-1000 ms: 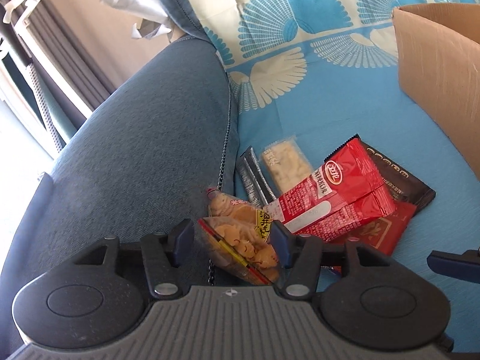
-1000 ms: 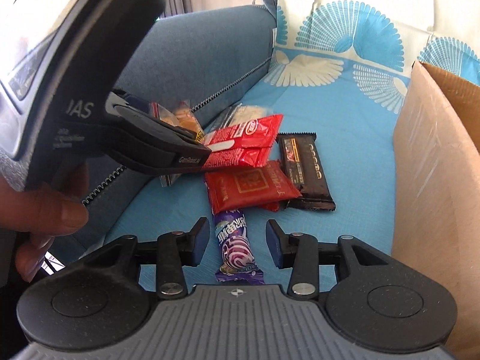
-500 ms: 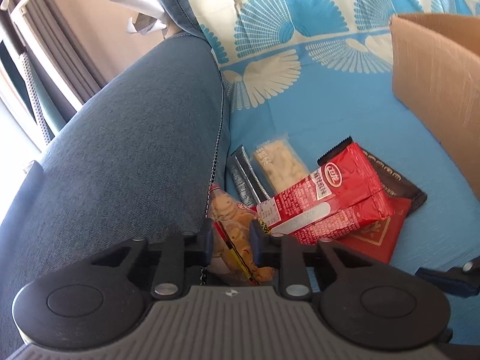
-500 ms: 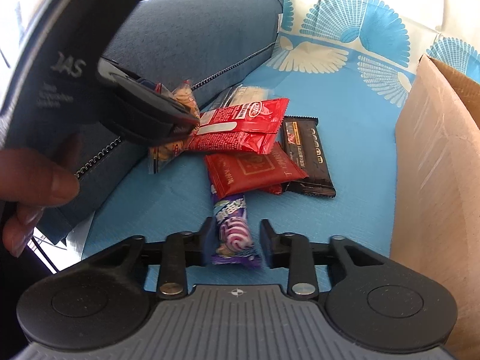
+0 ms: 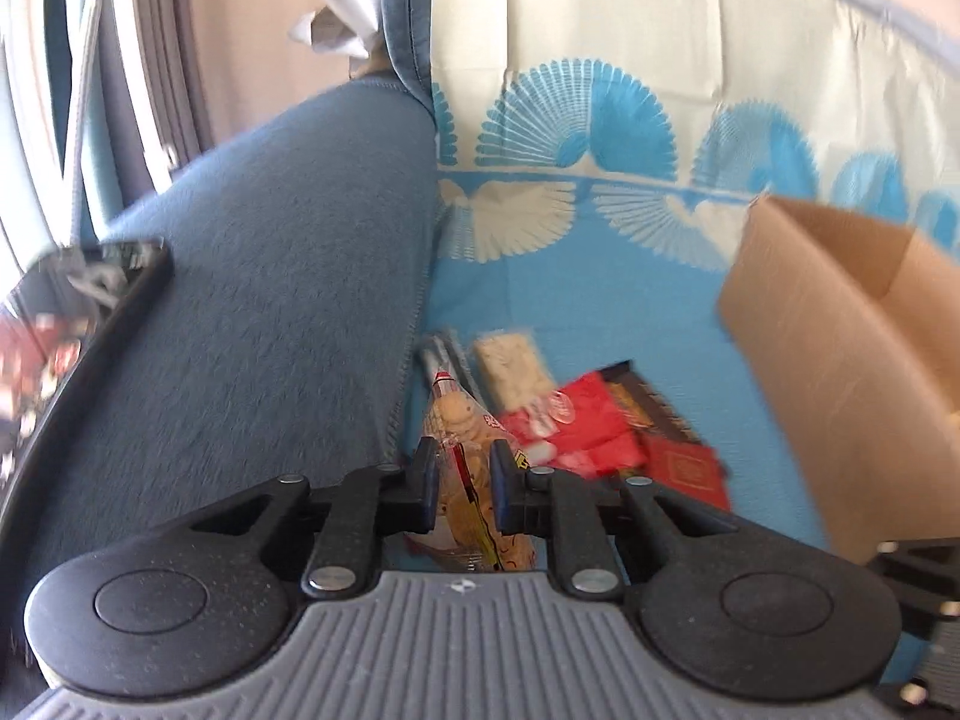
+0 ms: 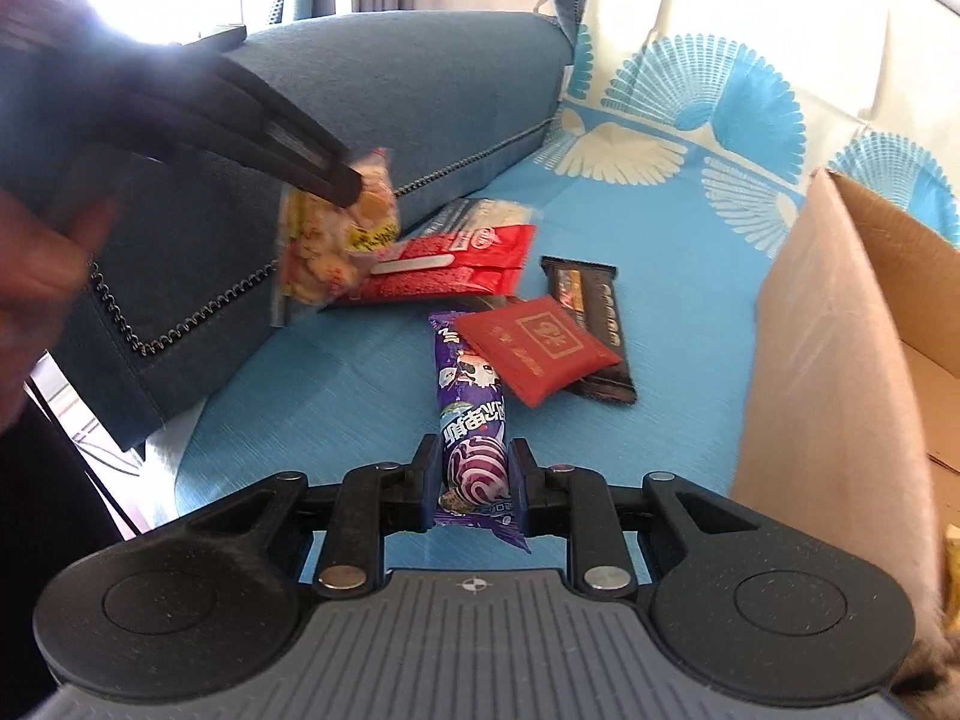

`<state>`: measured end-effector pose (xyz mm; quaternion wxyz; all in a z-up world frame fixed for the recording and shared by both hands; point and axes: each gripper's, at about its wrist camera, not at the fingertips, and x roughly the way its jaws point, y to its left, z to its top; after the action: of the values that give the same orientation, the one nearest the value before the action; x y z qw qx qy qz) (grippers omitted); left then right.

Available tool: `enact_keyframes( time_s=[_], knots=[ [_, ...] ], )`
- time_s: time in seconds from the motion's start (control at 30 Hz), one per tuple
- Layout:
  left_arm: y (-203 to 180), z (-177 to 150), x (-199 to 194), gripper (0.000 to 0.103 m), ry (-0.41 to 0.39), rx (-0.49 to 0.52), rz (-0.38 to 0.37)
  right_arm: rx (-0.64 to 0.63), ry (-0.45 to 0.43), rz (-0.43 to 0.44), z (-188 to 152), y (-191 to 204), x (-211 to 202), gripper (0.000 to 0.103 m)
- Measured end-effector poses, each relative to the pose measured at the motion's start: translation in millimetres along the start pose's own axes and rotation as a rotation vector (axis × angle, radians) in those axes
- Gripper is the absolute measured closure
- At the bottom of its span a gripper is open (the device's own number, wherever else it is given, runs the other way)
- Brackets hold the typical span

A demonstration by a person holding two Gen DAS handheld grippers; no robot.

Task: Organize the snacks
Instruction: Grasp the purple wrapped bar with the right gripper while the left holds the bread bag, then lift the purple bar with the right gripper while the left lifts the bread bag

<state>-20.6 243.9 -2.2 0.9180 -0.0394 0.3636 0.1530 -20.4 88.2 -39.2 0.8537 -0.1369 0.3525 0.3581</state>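
Here both grippers are clamped on snacks above a sofa seat covered by a blue cloth (image 6: 336, 396) with a fan pattern. The left gripper (image 5: 462, 483) has just been closing its fingers, and they now pinch a clear bag of biscuits (image 5: 465, 450) with yellow and red print; in the right wrist view that bag (image 6: 336, 240) hangs clear of the cloth, beside the blue sofa armrest (image 6: 384, 90). The right gripper (image 6: 474, 483) has likewise just been closing, and its fingers grip the lower end of a purple candy bar wrapper (image 6: 471, 414), whose far end points toward the rest of the pile.

On the cloth lie the remaining snacks: a long red packet (image 6: 456, 270) nearest the armrest, a square red pouch with gold print (image 6: 534, 348) lying partly on a dark chocolate bar (image 6: 591, 306), and behind the red packet a clear-wrapped pale bar (image 5: 510, 366) beside a grey striped stick pack (image 5: 447, 360). An open cardboard box (image 6: 840, 360) stands on the right side of the seat, near the pile but not touching it. A person's hand (image 6: 36, 276) holds the left gripper's handle at the left edge of the right wrist view.
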Motion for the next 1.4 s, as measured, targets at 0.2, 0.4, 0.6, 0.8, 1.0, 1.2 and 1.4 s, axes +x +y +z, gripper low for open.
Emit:
enact_keyframes(
  time_s=[0.2, 0.4, 0.6, 0.8, 1.0, 1.2, 1.4],
  knots=[
    [16.8, -6.9, -7.2, 0.084, 0.127, -0.088, -0.184, 0.019, 0.039, -0.024, -5.4, -5.1, -6.1, 0.079],
    [13.3, -10.2, 10.0, 0.077, 0.27, -0.089, -0.2, 0.031, 0.1, -0.001, -13.0, -9.6, -5.1, 0.078],
    [3.6, -12.7, 22.5, 0.061, 0.32, -0.054, -0.163, 0.063, 0.083, 0.03, -15.1, -15.0, -3.2, 0.069],
    [-11.0, -16.3, 40.8, 0.045, 0.423, 0.033, -0.139, 0.074, 0.099, 0.039, -14.2, -14.3, 5.9, 0.069],
    [-24.3, -23.3, 52.6, 0.045, 0.481, 0.098, -0.112, 0.095, 0.102, 0.041, -14.6, -17.3, 10.1, 0.069],
    [-27.4, -26.1, 59.0, 0.046, 0.507, 0.115, -0.096, 0.107, 0.102, 0.04, -15.0, -20.0, 13.6, 0.069],
    [-27.5, -27.4, 60.3, 0.046, 0.518, 0.118, -0.089, 0.112, 0.105, 0.04, -15.2, -21.0, 15.2, 0.069]
  ],
)
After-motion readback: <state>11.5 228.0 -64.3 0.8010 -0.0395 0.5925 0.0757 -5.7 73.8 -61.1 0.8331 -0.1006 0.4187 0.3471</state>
